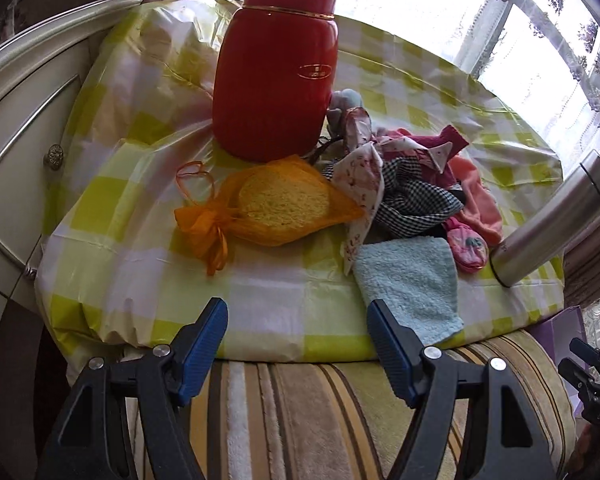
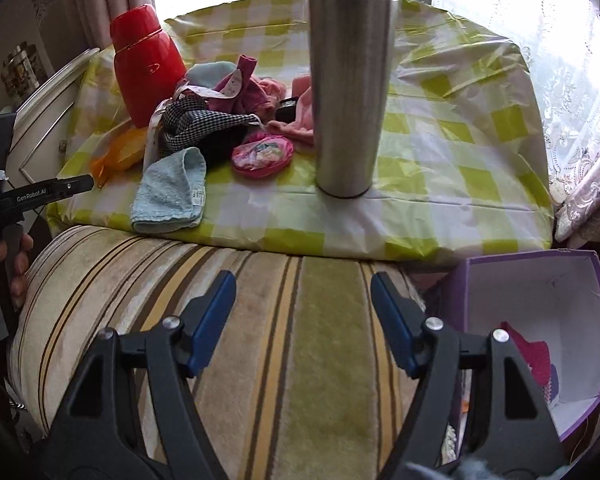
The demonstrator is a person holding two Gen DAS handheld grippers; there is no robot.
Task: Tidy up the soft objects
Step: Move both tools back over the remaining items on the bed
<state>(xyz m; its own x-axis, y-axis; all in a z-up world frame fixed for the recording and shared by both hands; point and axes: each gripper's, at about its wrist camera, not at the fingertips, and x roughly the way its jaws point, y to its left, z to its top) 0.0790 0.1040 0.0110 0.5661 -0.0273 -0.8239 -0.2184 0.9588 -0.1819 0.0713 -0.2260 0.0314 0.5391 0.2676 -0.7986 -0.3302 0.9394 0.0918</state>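
Cloths (image 1: 412, 184) lie heaped on the table while left claw (image 1: 298, 316) and right claw (image 2: 303, 292) gape empty.

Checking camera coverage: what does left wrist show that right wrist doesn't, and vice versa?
Left wrist only: the whole orange mesh bag with its drawstring, and the left tongs, open and empty.

Right wrist only: the purple box beside the striped cushion, cloth inside it; a hand holding the other tool; the right tongs, open and empty.

Both: red flask, steel flask, blue towel, pink pouch, the cloth pile, checked tablecloth.
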